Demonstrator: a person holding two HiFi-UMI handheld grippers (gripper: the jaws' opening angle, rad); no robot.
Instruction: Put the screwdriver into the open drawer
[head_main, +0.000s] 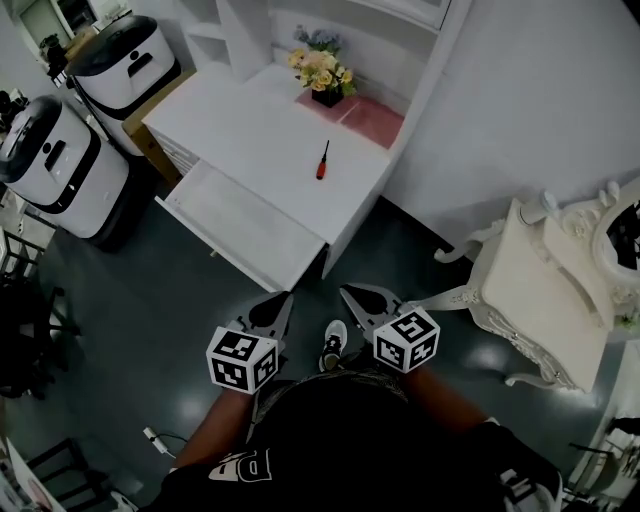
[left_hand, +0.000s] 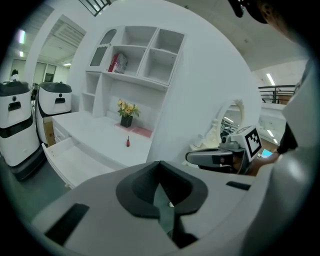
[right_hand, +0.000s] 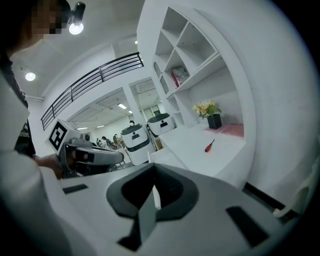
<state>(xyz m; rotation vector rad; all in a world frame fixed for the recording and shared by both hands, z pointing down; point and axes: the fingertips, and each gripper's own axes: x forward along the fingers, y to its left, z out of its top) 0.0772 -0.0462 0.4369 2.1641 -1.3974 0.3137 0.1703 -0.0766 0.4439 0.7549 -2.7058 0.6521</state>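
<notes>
Nothing's been picked up yet. The small screwdriver with the red handle and thin dark shaft (head_main: 322, 160) is lying flat on the white desk (head_main: 250, 125), out in the open. It sits a bit short of the pink mat (head_main: 362, 116) and the little pot of yellow flowers (head_main: 320, 74). The pulled-out white drawer (head_main: 240, 225) is at the desk's front edge, well apart from the screwdriver and nearer the person. The left gripper (head_main: 283, 298) and right gripper (head_main: 348, 292) hover low in front of the person, short of the drawer. Both have their fingers clenched together on nothing. My guess is the screwdriver is light and rigid, so no worry about squashing it. It's round though, so it'll probably roll or skid on that smooth top if it gets nudged sideways. I'd come down over the red handle, the fattest part, with the fingers straddling it across its width. The shaft looks too skinny to pinch reliably. It's tiny in every view, so I can't say whether the handle is rubbery or hard plastic.
</notes>
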